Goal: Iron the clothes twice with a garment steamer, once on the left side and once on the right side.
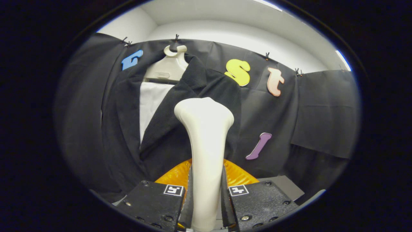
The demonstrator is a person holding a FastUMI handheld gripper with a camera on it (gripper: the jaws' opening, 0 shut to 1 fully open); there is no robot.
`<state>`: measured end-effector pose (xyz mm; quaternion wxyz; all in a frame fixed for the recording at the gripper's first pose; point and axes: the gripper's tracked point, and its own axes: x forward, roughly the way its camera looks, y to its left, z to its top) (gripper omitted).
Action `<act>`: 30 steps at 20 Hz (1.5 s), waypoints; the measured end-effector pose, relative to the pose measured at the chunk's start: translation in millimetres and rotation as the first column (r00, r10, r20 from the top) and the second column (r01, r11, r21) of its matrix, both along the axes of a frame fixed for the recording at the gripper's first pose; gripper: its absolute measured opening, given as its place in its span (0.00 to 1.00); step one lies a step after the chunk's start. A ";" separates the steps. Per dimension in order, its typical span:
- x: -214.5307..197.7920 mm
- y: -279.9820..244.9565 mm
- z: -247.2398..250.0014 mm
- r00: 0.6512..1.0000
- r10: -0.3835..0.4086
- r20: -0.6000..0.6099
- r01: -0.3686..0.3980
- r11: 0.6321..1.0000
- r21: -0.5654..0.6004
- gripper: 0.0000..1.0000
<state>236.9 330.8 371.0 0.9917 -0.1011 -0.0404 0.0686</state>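
Note:
My gripper (206, 196) is shut on the white garment steamer (206, 138), both fingers pressing its handle from either side. The steamer stands upright between the fingers, its wide head against the right front panel of a black jacket (167, 135). The jacket hangs on a white hanger (169, 66) on the booth's black cloth wall, lapels open over a white panel (151, 103). The steamer head hides part of the jacket's right side.
An orange ribbed object (238, 174) lies just behind the fingers, low under the steamer. A grey surface (283, 183) sits to the right of it. Black cloth (322, 116) covers the wall to the right of the jacket.

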 end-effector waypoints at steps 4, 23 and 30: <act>2.2 3.6 -22.2 1.000 0.007 -0.027 -0.007 1.000 -0.024 0.38; -3.6 -14.8 -149.0 0.979 -0.009 -0.203 -0.015 0.993 -0.113 0.38; -4.0 -23.9 -204.3 0.965 -0.023 -0.260 -0.021 0.986 -0.167 0.38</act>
